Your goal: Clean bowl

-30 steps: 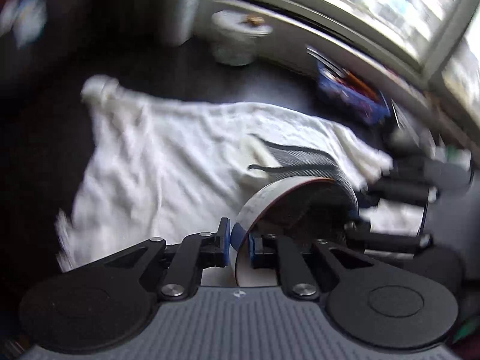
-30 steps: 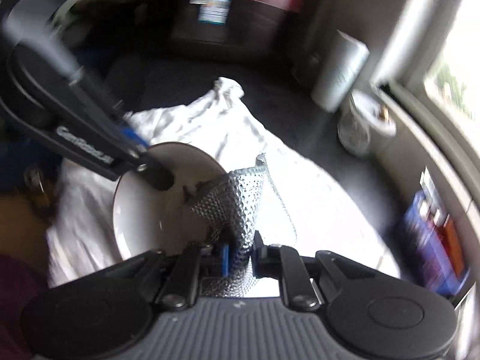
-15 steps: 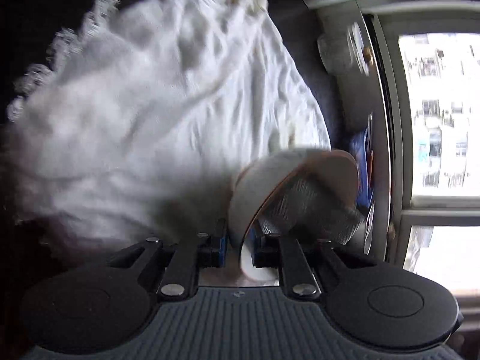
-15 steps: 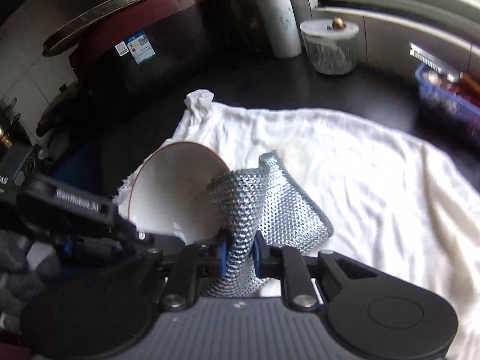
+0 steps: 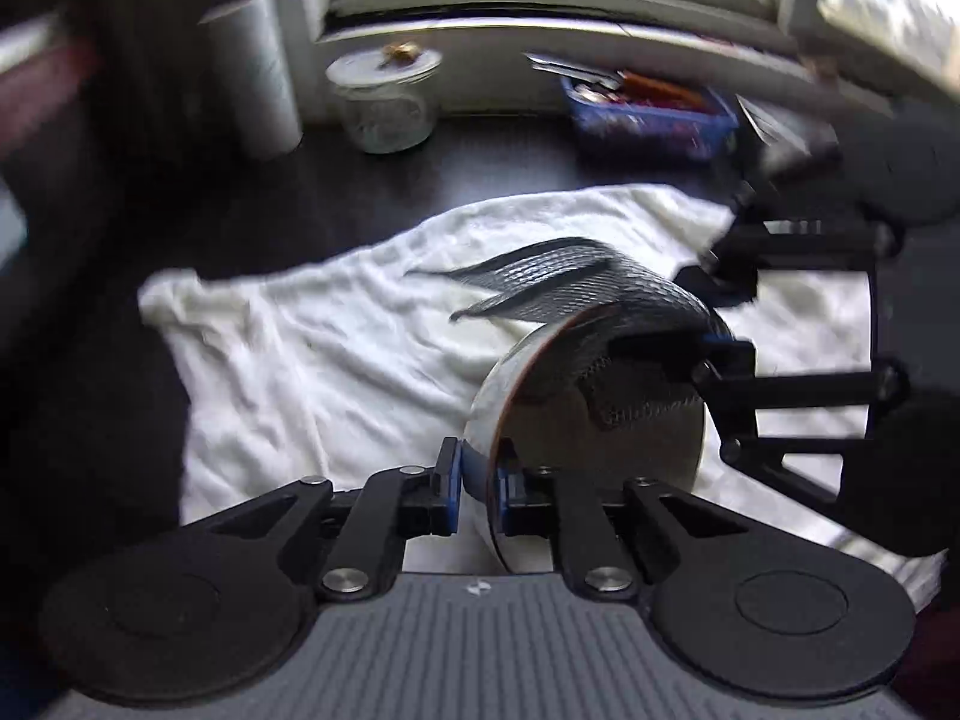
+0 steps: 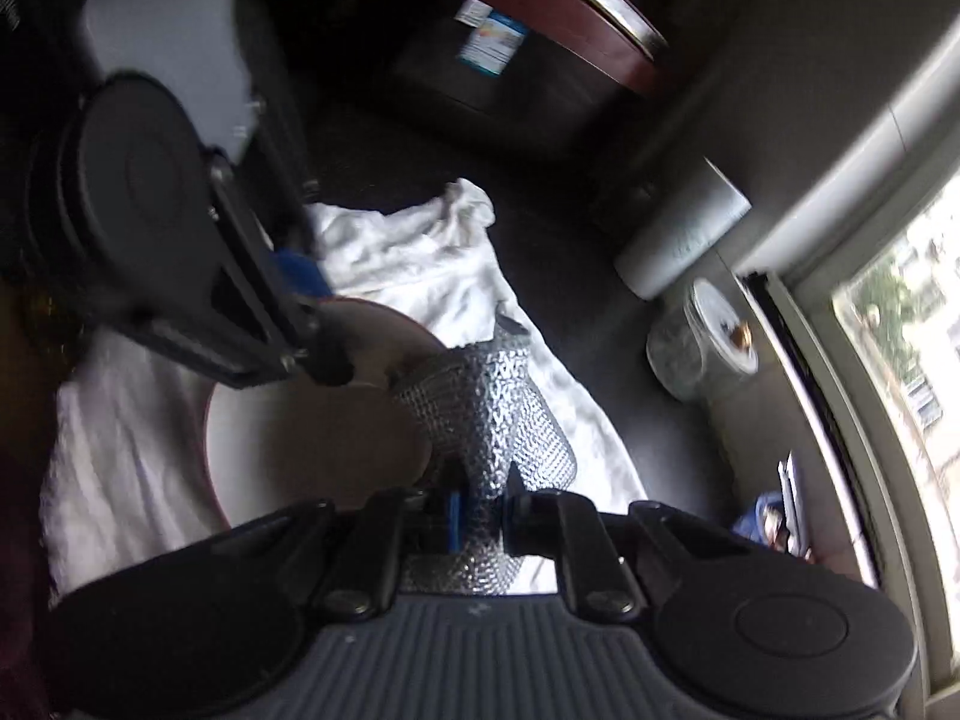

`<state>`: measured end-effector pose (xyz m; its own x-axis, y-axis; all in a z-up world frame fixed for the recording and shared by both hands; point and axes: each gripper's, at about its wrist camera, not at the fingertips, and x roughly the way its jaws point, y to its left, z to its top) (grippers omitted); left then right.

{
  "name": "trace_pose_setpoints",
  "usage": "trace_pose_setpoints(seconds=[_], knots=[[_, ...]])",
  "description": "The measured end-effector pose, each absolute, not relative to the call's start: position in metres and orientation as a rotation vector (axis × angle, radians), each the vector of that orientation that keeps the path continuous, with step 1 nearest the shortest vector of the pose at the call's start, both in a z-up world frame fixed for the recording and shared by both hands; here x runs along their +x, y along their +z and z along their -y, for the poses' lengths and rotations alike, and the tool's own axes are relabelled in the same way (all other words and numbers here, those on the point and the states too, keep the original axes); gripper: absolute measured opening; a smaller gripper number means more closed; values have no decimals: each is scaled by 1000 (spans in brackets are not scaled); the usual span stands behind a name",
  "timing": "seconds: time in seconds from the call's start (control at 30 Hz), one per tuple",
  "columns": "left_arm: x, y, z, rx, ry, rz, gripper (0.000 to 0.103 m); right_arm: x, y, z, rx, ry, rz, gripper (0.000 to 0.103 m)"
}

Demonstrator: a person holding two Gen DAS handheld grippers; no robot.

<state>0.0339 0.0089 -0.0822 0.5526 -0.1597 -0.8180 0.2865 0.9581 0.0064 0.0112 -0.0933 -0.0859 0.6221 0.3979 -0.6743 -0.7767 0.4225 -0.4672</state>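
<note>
My left gripper (image 5: 478, 495) is shut on the rim of a white bowl (image 5: 636, 438) with a red edge, held tilted on its side above a white towel (image 5: 336, 360). My right gripper (image 6: 480, 510) is shut on a silver mesh scrubbing cloth (image 6: 489, 414). The cloth (image 5: 576, 282) drapes over the bowl's upper rim and reaches into its inside. In the right wrist view the bowl (image 6: 312, 438) opens toward me, with the left gripper (image 6: 327, 360) clamped on its far rim. In the left wrist view the right gripper (image 5: 717, 324) comes in from the right.
The towel (image 6: 420, 264) lies on a dark counter (image 5: 492, 162). At the back stand a glass jar (image 5: 384, 99), a paper roll (image 5: 258, 72) and a blue tray (image 5: 648, 114) of utensils under a window. A dark red appliance (image 6: 516, 30) stands behind.
The bowl has been turned and tilted in my left gripper. The mesh cloth has shifted from inside the bowl to across its upper rim. Both views have swung about.
</note>
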Motion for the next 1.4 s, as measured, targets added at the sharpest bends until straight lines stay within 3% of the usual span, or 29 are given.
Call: trace_pose_setpoints(seconds=[0.3,0.6,0.73,0.9,1.1,1.27,1.4], knots=[[35,-99,-66,-398,-149,-1038,14,42,-96,113,-443,761,-768,16],[17,-148,-114,-1040,-47,-1106,17,64,-109,136,18,751,-980,18],[22,-150,-98,-907,-103,-1158,17,50,-100,125,-173,752,-875,15],[33,-109,-57,-330,-152,-1084,18,23,-93,104,-520,786,-677,13],[34,-77,-20,82,-241,-980,11,5,-84,85,-840,790,-514,13],[38,-83,-50,-183,-187,-1029,13,20,-84,90,-733,788,-608,15],[37,-96,-79,-435,-132,-1062,13,46,-92,99,-476,782,-772,17]])
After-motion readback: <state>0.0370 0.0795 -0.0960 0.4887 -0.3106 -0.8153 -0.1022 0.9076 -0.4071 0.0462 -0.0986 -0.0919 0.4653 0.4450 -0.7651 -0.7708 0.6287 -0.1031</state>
